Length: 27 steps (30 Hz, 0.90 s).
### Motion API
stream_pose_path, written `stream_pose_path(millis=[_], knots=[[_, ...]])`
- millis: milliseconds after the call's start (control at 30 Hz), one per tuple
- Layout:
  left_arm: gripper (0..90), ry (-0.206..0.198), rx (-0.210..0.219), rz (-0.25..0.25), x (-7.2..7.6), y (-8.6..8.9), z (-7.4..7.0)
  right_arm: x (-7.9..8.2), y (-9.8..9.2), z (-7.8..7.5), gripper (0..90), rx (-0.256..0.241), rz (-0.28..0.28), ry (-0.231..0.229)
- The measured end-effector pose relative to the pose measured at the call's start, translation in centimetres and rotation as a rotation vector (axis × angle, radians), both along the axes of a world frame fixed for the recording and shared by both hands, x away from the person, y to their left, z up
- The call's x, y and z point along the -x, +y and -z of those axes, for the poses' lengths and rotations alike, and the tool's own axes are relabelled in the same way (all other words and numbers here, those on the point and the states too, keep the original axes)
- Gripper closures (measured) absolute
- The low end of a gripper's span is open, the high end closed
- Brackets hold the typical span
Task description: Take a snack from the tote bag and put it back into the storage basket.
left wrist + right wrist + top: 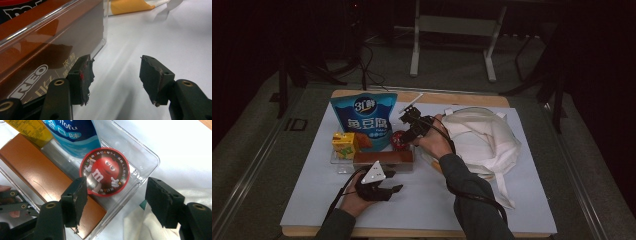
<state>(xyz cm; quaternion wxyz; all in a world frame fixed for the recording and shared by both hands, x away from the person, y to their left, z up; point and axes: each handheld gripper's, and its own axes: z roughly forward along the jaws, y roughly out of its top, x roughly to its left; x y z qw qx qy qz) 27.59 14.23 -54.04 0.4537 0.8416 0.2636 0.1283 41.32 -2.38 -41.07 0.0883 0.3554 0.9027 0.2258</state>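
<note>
- A clear plastic rectangular tray (343, 165) was seen on the white-covered counter (427, 200), left of its middle in the high view.
- In the tray a long brown cardboard box (383, 157) was laid along the near side, with a round red candy tin (399, 140) bearing a cartoon face just behind its right end.
- A tall blue snack pouch (363, 117) was stood at the back of the tray, and a small yellow drink carton (344, 144) was placed at its left.
- The right gripper (411, 122) was held above the tray's right end; in the right gripper view its fingers (76, 200) were spread wide and empty, with the round red candy tin (105, 171) seen between and beyond them, untouched.
- The left gripper (394, 189) was held low just in front of the tray, near the counter's near edge.
- In the left gripper view its fingers (155, 77) were released and empty, one of them close beside the brown box (45, 52) behind the clear tray wall (105, 23); contact could not be told.
- A crumpled white cloth bag (479, 140) was lain to the right of the tray, just beside the person's right hand (434, 142).
</note>
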Motion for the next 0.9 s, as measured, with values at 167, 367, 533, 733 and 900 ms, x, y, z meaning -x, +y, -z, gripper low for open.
stream_pose_path(millis=[167, 367, 533, 733, 900], knots=[[43.2, 0.0, 0.0, -0.001, 0.0, 0.0, 0.0, -0.1, -0.6, -0.4, 37.6, -0.012, 0.002, -0.005], [43.2, 0.003, 0.002, -0.001, 0.0, 0.0, 0.0, 0.0, -1.7, -1.0, 43.0, -0.03, 0.001, -0.02], [43.2, 0.003, 0.003, -0.002, 0.0, 0.0, 0.0, 0.1, -2.6, -1.3, 44.5, -0.05, 0.005, -0.03], [43.2, 0.003, 0.003, -0.003, 0.0, 0.0, 0.0, 0.2, -3.8, -1.3, 44.7, -0.059, 0.003, -0.029], [43.2, 0.004, 0.004, -0.002, 0.0, 0.0, 0.0, 0.2, -4.9, -1.2, 44.7, -0.056, 0.013, -0.029]])
